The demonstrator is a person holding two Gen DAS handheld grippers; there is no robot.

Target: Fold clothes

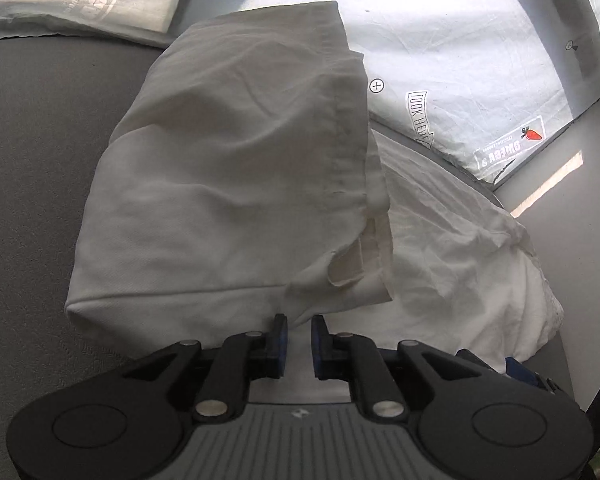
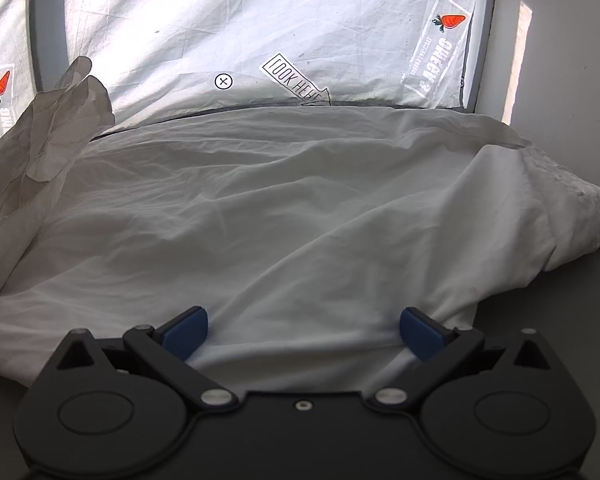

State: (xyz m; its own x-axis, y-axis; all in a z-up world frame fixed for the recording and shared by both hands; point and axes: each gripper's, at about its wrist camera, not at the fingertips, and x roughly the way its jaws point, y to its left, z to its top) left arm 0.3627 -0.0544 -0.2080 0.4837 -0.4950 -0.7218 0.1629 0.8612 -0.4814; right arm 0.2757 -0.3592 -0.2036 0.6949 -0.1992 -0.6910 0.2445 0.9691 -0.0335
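- We see one white crumpled cotton garment (image 1: pixel 228 184) spread on a grey fabric surface (image 1: pixel 24 200), reaching from right at the left fingertips forward and off to their right.
- Part of this garment is lifted: a folded flap with a stitched hem (image 1: pixel 352 152) rises ahead of the left fingers, and the flat remainder (image 2: pixel 284 208) lies ahead of the right fingers, running right to a bunched end (image 2: pixel 572 208).
- In the right wrist view the raised flap (image 2: pixel 48 140) stands far to the left of the right fingers.
- We count no containers; nothing here holds anything else.
- The left gripper (image 1: pixel 299 334) has its two blue-padded fingers (image 1: pixel 280 330) drawn close together, with a narrow strip of white cloth in the gap; we read it as pinching the garment's near edge.
- The right gripper (image 2: pixel 303 330) has its two blue pads (image 2: pixel 186 334) spread wide, released, with cloth lying between and beneath them; we cannot tell whether the pads press on it.
- Beyond the garment, past both sets of fingertips, lies a pale printed bed sheet (image 2: pixel 300 20) with circled crosses, a "LOOK HERE" arrow label (image 2: pixel 296 80) and orange carrot marks; we count two carrots in the right wrist view (image 2: pixel 452 21) and one in the left.
- A light grey wall (image 2: pixel 572 60) stands to the right of the right fingers.
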